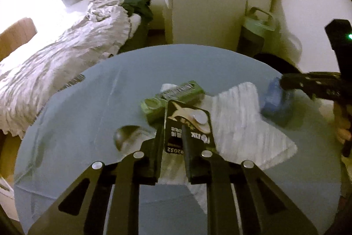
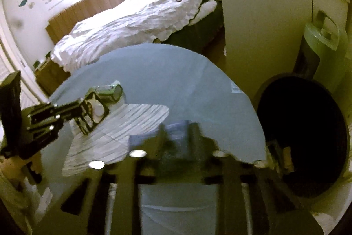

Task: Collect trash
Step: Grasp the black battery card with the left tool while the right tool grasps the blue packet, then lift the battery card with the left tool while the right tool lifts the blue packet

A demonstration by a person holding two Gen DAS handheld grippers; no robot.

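Observation:
My left gripper (image 1: 172, 136) is shut on a black battery blister card (image 1: 187, 124) with a shark picture, held over a round glass table (image 1: 88, 102). A green can (image 1: 173, 98) lies just beyond the card. My right gripper (image 2: 176, 138) is shut on a crumpled blue wrapper (image 2: 176, 131); the view is blurred. The wrapper also shows in the left wrist view (image 1: 275, 100), above the table's right edge. The left gripper (image 2: 81, 113) with the card (image 2: 94, 113) shows at left in the right wrist view, beside the can (image 2: 110, 93).
A white striped cloth (image 1: 242, 124) lies on the table. A black round bin (image 2: 301, 136) stands right of the table. A bed with a rumpled duvet (image 1: 66, 58) is at left. A white cabinet (image 1: 209, 14) and a green fan (image 2: 319, 41) stand behind.

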